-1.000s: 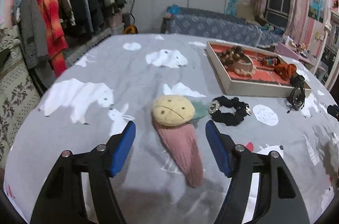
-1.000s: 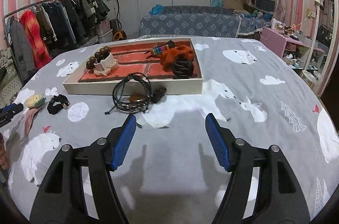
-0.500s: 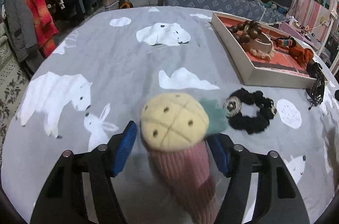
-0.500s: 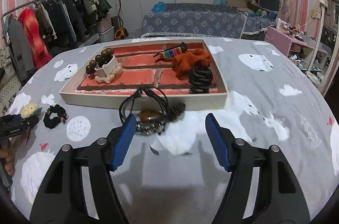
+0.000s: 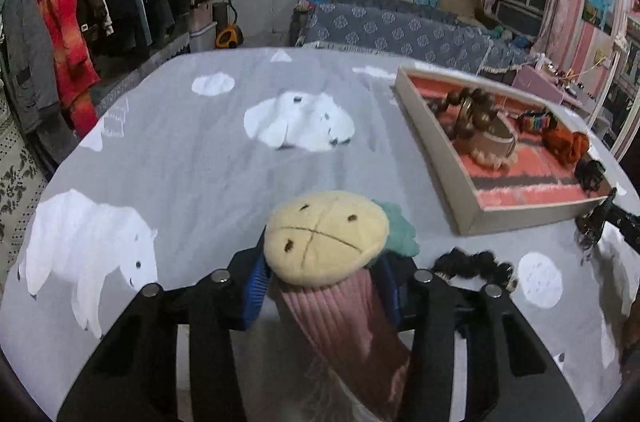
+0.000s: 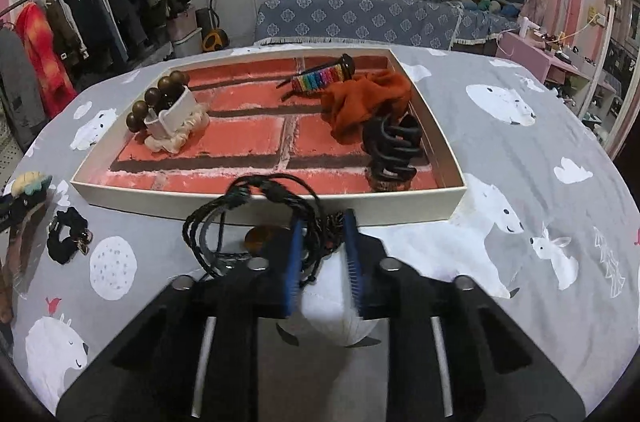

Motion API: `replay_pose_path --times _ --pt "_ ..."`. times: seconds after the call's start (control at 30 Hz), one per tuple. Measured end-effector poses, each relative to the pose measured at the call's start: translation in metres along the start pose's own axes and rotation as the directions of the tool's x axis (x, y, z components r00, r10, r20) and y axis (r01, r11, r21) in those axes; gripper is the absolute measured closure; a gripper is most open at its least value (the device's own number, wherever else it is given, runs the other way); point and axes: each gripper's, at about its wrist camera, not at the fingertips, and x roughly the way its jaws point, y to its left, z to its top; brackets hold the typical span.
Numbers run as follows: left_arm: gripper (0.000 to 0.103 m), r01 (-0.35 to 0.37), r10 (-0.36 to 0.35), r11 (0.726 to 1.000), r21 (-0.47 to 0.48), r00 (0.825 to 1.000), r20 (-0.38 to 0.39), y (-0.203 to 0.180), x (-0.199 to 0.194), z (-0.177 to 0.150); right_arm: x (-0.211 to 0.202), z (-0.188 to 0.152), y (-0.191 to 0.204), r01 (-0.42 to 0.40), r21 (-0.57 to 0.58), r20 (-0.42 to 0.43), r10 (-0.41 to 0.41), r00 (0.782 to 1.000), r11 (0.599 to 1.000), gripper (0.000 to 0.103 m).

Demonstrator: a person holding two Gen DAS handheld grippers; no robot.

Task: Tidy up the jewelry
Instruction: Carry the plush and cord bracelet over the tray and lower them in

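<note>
Blue-padded fingers of the left gripper, having just been closing, clamp the pink ribbed body of a plush hair clip, its yellow head above the pads. Right gripper jaws have likewise just narrowed around strands of a black cord bracelet lying on the grey bedspread, just before the brick-patterned tray.

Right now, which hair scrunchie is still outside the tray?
The black scrunchie, lying on the grey sheet left of the tray. The orange scrunchie and cream scrunchie lie inside.
</note>
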Motion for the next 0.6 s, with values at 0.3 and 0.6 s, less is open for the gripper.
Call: replay_pose_path --times 0.3,0.6 --pt "0.057 0.025 -0.026 1.0 0.017 0.996 0.087 -0.015 -0.032 0.014 -0.025 -0.002 -0.003 -0.021 -0.003 0.048 0.022 0.999 1.0 0.096" --pt "0.057 0.036 -0.039 0.999 0.029 0.991 0.129 -0.037 -0.055 0.017 -0.055 -0.003 -0.021 -0.027 0.018 0.105 0.025 0.994 0.999 0.096"
